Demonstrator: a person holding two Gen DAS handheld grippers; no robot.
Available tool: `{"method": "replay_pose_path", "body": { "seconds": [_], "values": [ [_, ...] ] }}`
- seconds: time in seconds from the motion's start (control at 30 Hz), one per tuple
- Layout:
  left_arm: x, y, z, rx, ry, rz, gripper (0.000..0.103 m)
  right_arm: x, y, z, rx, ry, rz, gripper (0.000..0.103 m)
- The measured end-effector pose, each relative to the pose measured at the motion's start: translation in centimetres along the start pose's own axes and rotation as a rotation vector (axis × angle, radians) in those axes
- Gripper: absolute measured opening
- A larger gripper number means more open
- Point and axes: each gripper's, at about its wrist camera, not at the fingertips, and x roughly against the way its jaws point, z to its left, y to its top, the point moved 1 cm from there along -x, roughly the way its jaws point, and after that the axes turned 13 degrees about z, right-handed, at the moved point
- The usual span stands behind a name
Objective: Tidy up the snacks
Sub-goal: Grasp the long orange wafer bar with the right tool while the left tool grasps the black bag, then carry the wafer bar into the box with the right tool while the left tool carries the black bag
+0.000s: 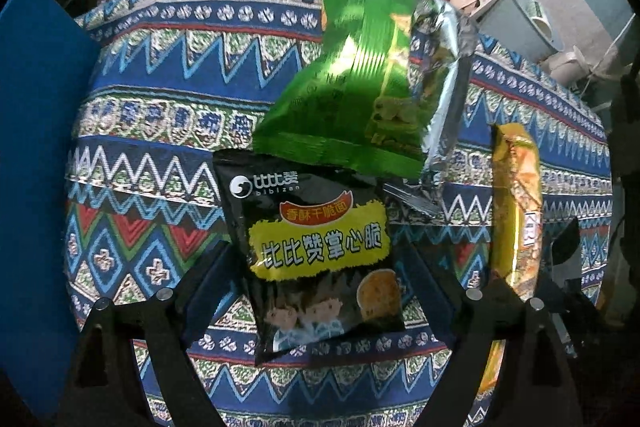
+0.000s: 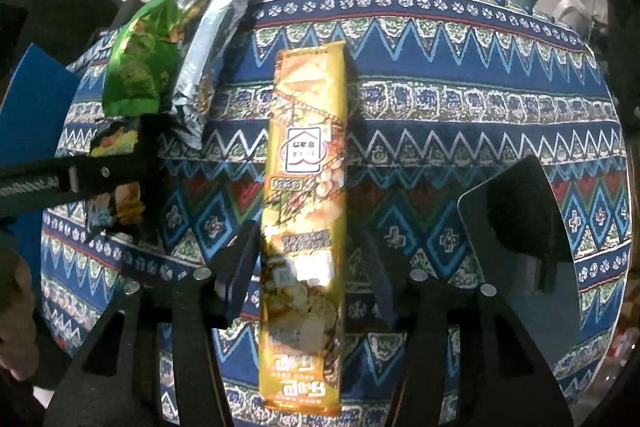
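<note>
The left tool (image 1: 316, 291) stands spread around the black packet (image 1: 316, 259), pads clear of its edges. The right tool (image 2: 308, 291) is spread astride the yellow pack (image 2: 306, 187). Bare bench (image 2: 460, 99) lies to its right.

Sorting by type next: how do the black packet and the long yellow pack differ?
The black packet is short and squarish; the yellow pack is a long narrow bar shape. The black packet carries a yellow label and cartoon figures; the yellow pack is gold-orange with a white house-shaped logo. The black packet's top edge is overlapped by the green bag; the yellow pack lies alone. Both lie flat on the patterned cloth, each between an open claw's fingers.
</note>
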Motion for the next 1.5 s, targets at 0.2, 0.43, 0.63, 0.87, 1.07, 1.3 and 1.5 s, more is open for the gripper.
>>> {"method": "replay_pose_path", "body": {
  "seconds": [0.2, 0.43, 0.63, 0.87, 1.07, 1.3, 1.5],
  "values": [
    [-0.8, -0.1, -0.6, -0.055, -0.022, -0.009, 0.089, -1.2, 1.1, 0.2, 0.002, -0.017, -0.011, 0.052],
    [-0.2, -2.0, 0.9, -0.103, -0.062, -0.014, 0.061, -2.5, 1.8, 2.2, 0.033, -0.101, -0.033, 0.031],
    [0.8, -3.6, 2.9, -0.125, -0.044, -0.013, 0.060, -2.1, 1.8, 2.8, 0.009, -0.110, -0.025, 0.030],
    [3.0, -6.1, 4.4, -0.169, -0.003, -0.054, 0.060, 0.9, 1.3, 3.4, 0.014, -0.092, -0.068, 0.030],
    [5.8, -8.5, 5.5, -0.203, 0.040, -0.122, 0.060, 3.1, 0.6, 4.8, 0.035, -0.079, -0.099, 0.030],
    [8.8, -9.1, 7.4, -0.214, 0.070, -0.194, 0.060, 5.0, 0.5, 7.0, 0.064, -0.063, -0.129, 0.029],
    [11.0, -9.4, 7.8, -0.215, 0.090, -0.261, 0.060, 6.6, 0.5, 8.9, 0.096, -0.047, -0.157, 0.029]
  ]
}}
